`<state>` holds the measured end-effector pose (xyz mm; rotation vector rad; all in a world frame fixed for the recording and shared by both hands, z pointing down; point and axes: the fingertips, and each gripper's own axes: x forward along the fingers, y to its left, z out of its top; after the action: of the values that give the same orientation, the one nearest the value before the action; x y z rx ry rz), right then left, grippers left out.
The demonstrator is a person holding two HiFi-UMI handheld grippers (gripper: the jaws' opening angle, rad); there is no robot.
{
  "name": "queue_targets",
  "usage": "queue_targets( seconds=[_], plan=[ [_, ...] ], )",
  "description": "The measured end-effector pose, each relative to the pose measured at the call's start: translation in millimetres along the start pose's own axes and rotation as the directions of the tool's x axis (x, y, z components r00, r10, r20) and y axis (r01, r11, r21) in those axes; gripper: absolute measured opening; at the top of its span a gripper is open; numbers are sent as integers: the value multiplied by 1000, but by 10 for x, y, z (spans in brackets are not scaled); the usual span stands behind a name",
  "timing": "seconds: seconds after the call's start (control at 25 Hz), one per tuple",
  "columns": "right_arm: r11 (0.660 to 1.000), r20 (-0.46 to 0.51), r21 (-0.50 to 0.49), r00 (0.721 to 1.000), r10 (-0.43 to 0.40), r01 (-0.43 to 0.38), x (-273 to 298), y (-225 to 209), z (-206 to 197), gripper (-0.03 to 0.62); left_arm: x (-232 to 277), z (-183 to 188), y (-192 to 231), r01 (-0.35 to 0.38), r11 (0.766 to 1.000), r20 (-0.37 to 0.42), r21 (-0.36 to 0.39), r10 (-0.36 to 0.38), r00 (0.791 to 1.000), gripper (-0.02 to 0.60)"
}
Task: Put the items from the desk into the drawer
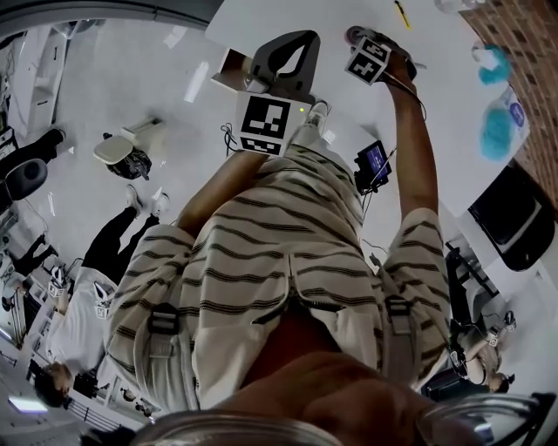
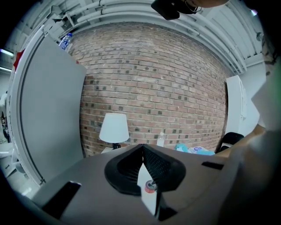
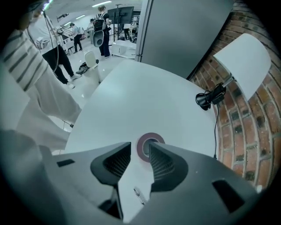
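Observation:
A purple-red roll of tape (image 3: 149, 145) lies flat on the white desk (image 3: 145, 96). My right gripper (image 3: 139, 151) points steeply down over it with its jaws open, the roll just beyond the fingertips and untouched. The head view shows that roll of tape (image 1: 356, 35) beside the right gripper's marker cube (image 1: 370, 57). My left gripper (image 2: 142, 148) is held nearly level with its jaw tips together and nothing between them. Through the slit below them the roll of tape (image 2: 150, 186) shows on the desk. In the head view the left gripper (image 1: 301, 48) hangs at the desk's edge.
A white lamp (image 3: 241, 59) and a black clamp with a cable (image 3: 210, 97) stand by the brick wall. A small thin item (image 3: 138, 195) lies on the desk under the right jaws. A yellow pen (image 1: 401, 13) and blue items (image 1: 499, 131) lie further along. People stand in the room behind.

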<state>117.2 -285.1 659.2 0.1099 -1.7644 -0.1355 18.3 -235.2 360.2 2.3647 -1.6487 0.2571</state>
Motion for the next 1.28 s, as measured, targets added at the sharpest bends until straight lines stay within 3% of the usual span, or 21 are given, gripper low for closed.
queue_targets(
  seconds=[0.76,1.04,1.28],
  plan=[
    [996,-68,-48,995,73,-76,398,16,-111,115,-89,-84,114,-47,999,-25,-2,46,999,8],
    [995,-75,-76,996,52,-57,410,-8,-110,78,-149,-96,167,-59,998,-27,-5,59,998,8],
    [999,-71,-28,997,16,-18,349,-64,-129,75,-128,-68,144,-47,999,-18,-2,47,999,8]
  ],
)
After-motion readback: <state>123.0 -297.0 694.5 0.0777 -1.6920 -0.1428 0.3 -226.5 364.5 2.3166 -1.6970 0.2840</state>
